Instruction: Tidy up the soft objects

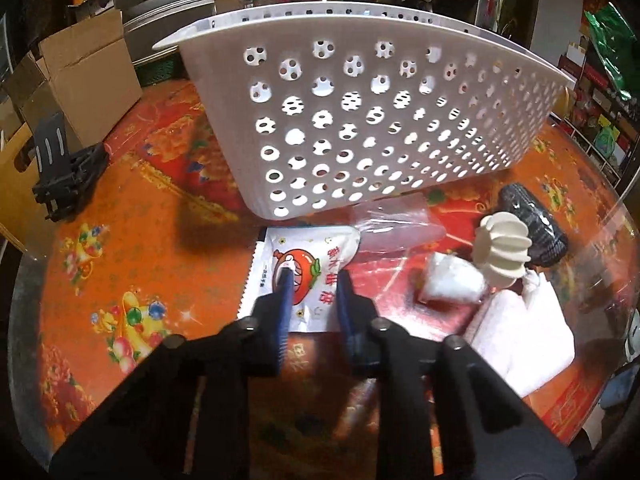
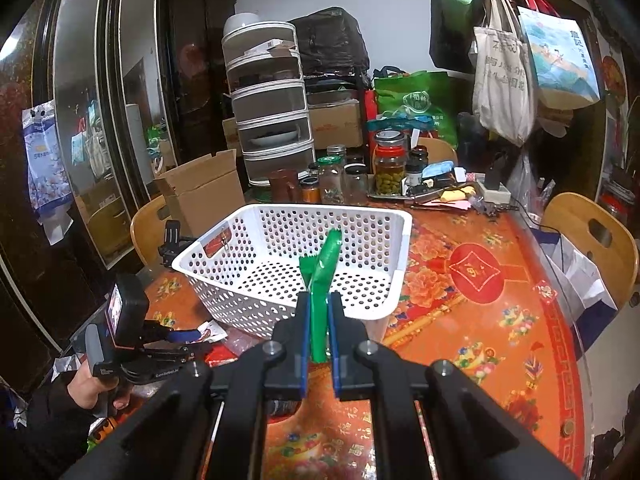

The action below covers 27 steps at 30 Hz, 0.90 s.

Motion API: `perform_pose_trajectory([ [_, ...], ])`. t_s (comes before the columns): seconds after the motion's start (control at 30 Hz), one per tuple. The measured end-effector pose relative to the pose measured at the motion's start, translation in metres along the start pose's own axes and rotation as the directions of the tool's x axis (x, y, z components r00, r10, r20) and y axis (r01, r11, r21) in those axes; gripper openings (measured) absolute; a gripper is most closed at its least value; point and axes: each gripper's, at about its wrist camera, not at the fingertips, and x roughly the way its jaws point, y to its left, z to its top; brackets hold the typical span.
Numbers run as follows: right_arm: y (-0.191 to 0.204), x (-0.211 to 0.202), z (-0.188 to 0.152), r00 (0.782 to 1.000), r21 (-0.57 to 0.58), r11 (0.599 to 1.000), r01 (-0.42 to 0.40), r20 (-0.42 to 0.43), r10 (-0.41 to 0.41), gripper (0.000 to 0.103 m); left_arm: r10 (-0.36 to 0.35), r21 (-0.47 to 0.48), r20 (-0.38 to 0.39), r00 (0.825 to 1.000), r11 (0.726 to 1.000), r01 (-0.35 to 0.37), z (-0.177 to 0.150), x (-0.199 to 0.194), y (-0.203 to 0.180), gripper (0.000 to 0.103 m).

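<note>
A white perforated basket (image 1: 360, 120) stands on the orange patterned table; in the right wrist view its rim (image 2: 280, 210) shows and its inside looks empty. My left gripper (image 1: 314, 274) is open, its blue fingers straddling a white snack packet (image 1: 308, 272) with a red cartoon print, lying flat before the basket. My right gripper (image 2: 319, 296) is shut on a green packet (image 2: 324, 276), held upright in front of the basket's near wall. The left gripper (image 2: 184, 336) also shows low at the left of the right wrist view.
Right of the packet lie a clear plastic bag (image 1: 392, 224), a cream ribbed object (image 1: 504, 248), a black mesh item (image 1: 532, 224) and white soft packs (image 1: 524, 336). A black clamp (image 1: 68, 172) and cardboard boxes (image 1: 88, 76) sit left. Jars (image 2: 388, 164) crowd the table's far side.
</note>
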Motion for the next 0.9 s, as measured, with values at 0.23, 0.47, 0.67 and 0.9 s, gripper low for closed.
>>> perform_pose_trajectory([
  [0.23,0.003,-0.007,-0.007,1.0,0.004,1.0,-0.014,0.008,0.014,0.007,0.05,-0.012,0.103,0.993,0.999,-0.049,-0.013,-0.034,-0.006,0.005],
  [0.47,0.008,-0.004,-0.015,0.999,0.005,0.999,-0.036,0.001,0.036,0.007,0.059,-0.025,0.183,0.981,0.998,-0.056,-0.016,-0.081,-0.006,0.004],
  [0.67,0.008,-0.004,-0.016,0.999,0.009,0.999,-0.041,0.0,0.041,0.007,0.044,-0.031,0.246,0.968,0.999,-0.037,-0.006,-0.126,-0.006,0.004],
  [0.9,0.004,-0.001,-0.009,0.999,0.022,0.999,-0.041,-0.001,0.041,0.007,0.043,-0.009,0.328,0.944,0.999,-0.042,0.027,-0.181,-0.014,0.004],
])
